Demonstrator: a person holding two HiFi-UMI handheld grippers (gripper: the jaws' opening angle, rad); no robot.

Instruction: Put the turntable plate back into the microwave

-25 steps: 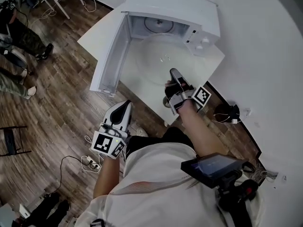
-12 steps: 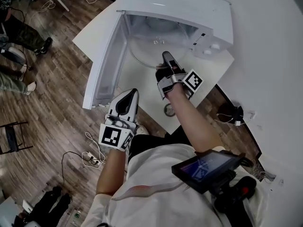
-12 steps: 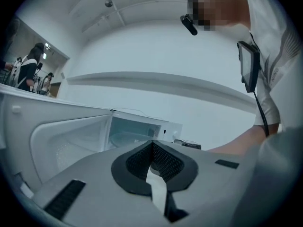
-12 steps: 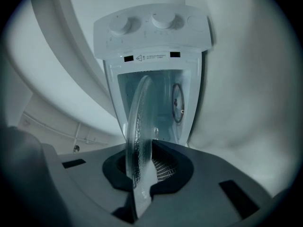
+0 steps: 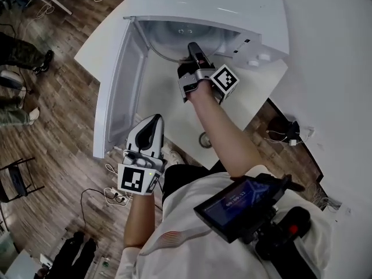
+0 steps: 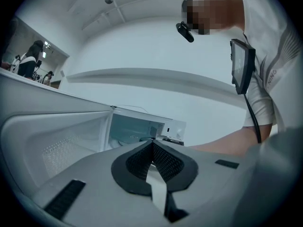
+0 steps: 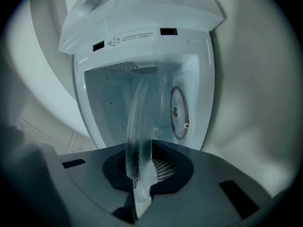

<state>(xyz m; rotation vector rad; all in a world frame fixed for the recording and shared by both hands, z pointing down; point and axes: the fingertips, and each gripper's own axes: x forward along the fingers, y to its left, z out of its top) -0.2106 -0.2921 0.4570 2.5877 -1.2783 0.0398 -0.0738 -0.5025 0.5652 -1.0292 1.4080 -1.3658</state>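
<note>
The white microwave [image 5: 221, 10] stands on a white table [image 5: 163, 100] with its door [image 5: 116, 92] swung open to the left. My right gripper [image 5: 193, 47] is at the cavity mouth, shut on the near rim of the clear glass turntable plate [image 5: 168, 48]; the plate reaches into the cavity. In the right gripper view the plate [image 7: 140, 126] shows edge-on between the pads, and the roller ring [image 7: 179, 112] lies on the cavity floor beyond it. My left gripper [image 5: 152, 122] hovers by the door's lower corner, shut and holding nothing; its pads [image 6: 163, 157] meet.
Wooden floor lies left of the table, with cables and a power strip [image 5: 113, 195] near my feet. People's legs [image 5: 20, 51] stand at the far left. The open door [image 6: 57, 141] fills the left of the left gripper view.
My right gripper has carried the plate forward from above the table into the microwave's opening. The left gripper has moved forward toward the door's corner.
</note>
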